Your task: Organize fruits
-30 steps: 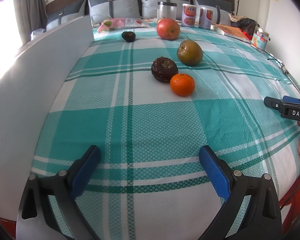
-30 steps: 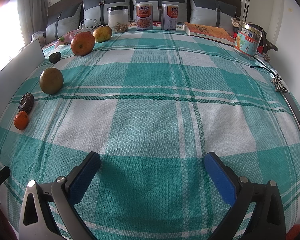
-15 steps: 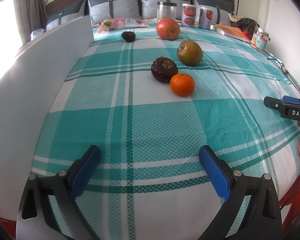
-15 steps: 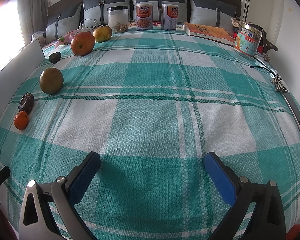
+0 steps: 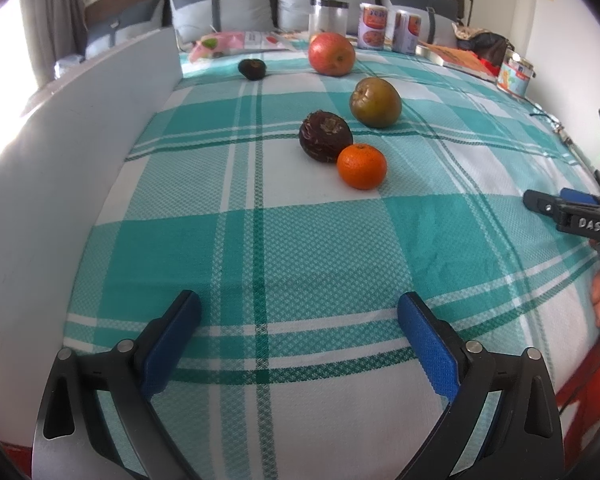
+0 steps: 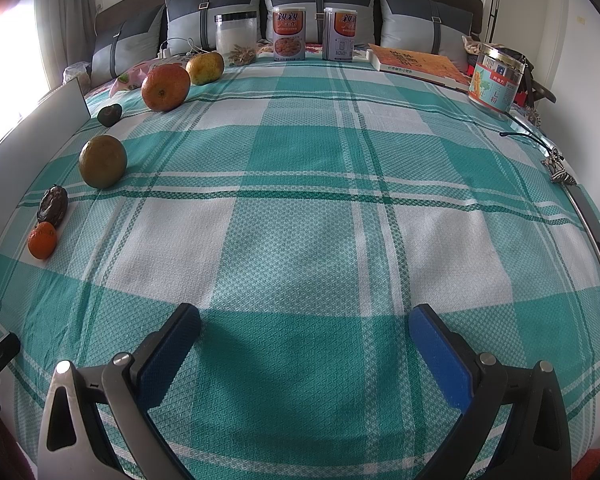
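Fruits lie in a row on the green checked cloth: a small orange, touching a dark wrinkled fruit, then a green-brown round fruit, a red apple and a small dark avocado-like fruit. The right wrist view shows the same row at its left: orange, dark fruit, green-brown fruit, apple, plus a yellow-green fruit. My left gripper is open and empty, well short of the orange. My right gripper is open and empty over bare cloth.
A grey board walls the left side. Cans, a clear jar, a book and a labelled tin stand at the back by the pillows. The right gripper's body shows at the left view's right edge.
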Action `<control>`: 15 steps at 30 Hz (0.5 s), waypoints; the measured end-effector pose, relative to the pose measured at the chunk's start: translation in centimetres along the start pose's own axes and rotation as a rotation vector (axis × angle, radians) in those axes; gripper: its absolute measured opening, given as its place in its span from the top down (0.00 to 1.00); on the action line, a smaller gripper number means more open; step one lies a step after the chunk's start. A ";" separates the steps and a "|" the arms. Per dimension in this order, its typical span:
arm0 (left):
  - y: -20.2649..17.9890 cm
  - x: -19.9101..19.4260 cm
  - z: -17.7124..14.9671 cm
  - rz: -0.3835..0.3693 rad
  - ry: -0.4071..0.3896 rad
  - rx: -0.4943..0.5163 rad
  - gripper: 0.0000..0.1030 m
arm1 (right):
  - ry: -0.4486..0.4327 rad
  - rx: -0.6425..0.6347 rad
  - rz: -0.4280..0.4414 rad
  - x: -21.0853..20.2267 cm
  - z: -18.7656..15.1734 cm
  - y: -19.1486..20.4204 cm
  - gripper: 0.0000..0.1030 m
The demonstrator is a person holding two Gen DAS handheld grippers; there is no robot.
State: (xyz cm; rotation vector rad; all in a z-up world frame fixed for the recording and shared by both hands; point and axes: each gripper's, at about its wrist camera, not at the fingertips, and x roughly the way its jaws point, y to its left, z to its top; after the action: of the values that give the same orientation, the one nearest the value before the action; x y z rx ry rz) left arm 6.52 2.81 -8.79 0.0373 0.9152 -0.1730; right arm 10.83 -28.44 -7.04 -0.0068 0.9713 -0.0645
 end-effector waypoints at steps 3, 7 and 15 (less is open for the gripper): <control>1.4 -0.6 0.0 -0.077 -0.016 -0.080 0.04 | 0.000 0.001 0.000 0.0 0.0 0.0 0.00; 1.9 -0.8 0.0 -0.120 -0.019 -0.124 0.04 | 0.000 0.001 0.000 0.0 0.0 0.0 0.00; 0.1 -0.3 2.8 -0.185 0.004 -0.120 0.06 | 0.000 0.001 0.000 0.0 0.0 0.0 0.00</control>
State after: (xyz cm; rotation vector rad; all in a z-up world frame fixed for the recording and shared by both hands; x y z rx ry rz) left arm 8.54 2.66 -6.84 -0.1590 0.9313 -0.2896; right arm 10.83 -28.44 -7.02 -0.0062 0.9713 -0.0648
